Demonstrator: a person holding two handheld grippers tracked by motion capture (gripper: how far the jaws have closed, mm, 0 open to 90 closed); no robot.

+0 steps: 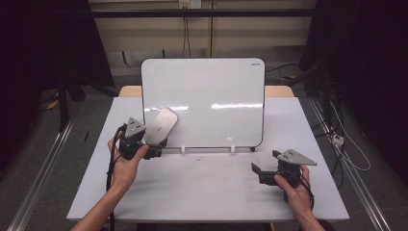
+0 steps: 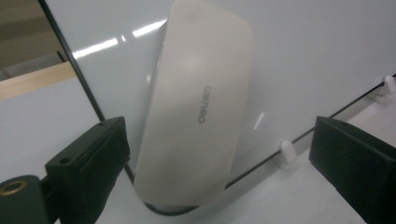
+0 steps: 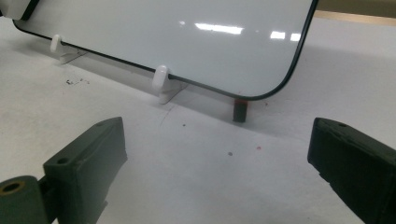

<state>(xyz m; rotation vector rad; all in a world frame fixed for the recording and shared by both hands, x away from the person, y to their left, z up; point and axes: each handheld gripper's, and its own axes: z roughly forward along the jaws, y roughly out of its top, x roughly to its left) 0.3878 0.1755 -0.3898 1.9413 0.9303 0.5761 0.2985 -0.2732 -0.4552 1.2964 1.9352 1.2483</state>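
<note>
A white whiteboard (image 1: 211, 86) stands upright on small feet at the back of the grey table (image 1: 207, 192). A pale oblong eraser (image 1: 161, 126) clings tilted to the board's lower left corner. My left gripper (image 1: 144, 139) is held just in front of it. In the left gripper view the eraser (image 2: 196, 107) lies between the wide jaws, close to the left one and well apart from the right one, so the left gripper (image 2: 219, 125) is open. My right gripper (image 1: 265, 161) rests on the table at the front right, open with nothing between its jaws (image 3: 219, 123).
White clip feet (image 3: 161, 84) and a short black leg (image 3: 239, 111) hold up the whiteboard (image 3: 187, 32). Small dark specks mark the table in front of it. Cables (image 1: 346, 149) trail on the floor past the table's right edge.
</note>
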